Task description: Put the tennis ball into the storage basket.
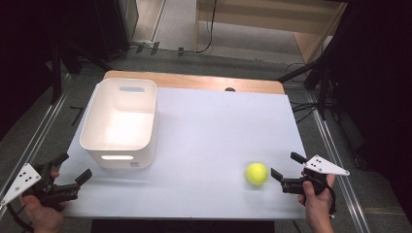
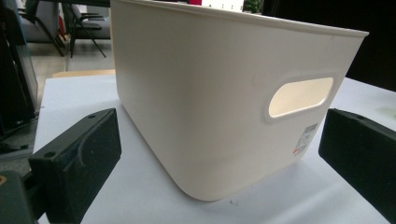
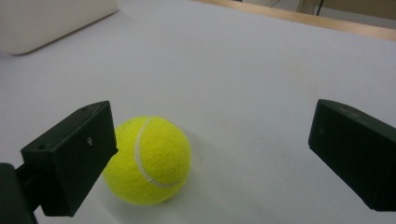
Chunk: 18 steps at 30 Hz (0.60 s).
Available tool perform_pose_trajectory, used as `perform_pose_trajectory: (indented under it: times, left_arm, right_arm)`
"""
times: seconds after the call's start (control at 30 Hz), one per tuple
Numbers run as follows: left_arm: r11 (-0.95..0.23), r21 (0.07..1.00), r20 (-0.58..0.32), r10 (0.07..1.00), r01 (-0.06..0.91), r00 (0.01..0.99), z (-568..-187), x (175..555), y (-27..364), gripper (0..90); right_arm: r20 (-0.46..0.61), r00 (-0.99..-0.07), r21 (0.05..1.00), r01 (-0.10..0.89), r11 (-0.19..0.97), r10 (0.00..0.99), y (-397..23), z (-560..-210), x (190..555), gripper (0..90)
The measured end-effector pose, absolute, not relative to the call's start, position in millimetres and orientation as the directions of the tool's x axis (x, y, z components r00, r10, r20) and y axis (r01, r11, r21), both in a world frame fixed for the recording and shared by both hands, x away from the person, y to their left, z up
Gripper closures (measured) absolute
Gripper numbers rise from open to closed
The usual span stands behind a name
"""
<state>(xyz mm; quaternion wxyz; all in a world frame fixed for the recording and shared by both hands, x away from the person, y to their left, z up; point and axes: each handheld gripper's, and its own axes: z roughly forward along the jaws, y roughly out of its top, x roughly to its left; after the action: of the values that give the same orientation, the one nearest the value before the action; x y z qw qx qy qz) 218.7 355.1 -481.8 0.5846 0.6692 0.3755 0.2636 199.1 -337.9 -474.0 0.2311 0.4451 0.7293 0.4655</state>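
Note:
A yellow tennis ball (image 1: pixel 256 174) rests on the white table near its front right; in the right gripper view the ball (image 3: pixel 149 161) lies just ahead of the left jaw. My right gripper (image 1: pixel 283 167) stands open just right of the ball, not touching it. A white plastic bin (image 1: pixel 121 121) with handle slots sits at the left of the table; its near wall (image 2: pixel 224 107) looms close in the left gripper view. My left gripper (image 1: pixel 75 166) is open at the front left corner, a short way in front of the bin, with nothing between its jaws.
The white tabletop (image 1: pixel 214 131) has a wooden strip (image 1: pixel 194 80) along its far edge. Metal rails (image 1: pixel 335 155) run along both sides of the table. Dark stands and cables lie on the floor beyond.

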Motion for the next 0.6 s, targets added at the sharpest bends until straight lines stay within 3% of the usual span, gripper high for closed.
perform_pose_trajectory:
  times: [0.6]
  left_arm:
    - [-0.031, 0.981, -0.088, 0.81, 0.193, 0.58, -482.8, 219.1, 354.3, 0.0]
  right_arm:
    - [0.09, -0.589, 0.785, 0.538, 0.306, 0.803, -321.6, -472.3, 217.1, 0.2]
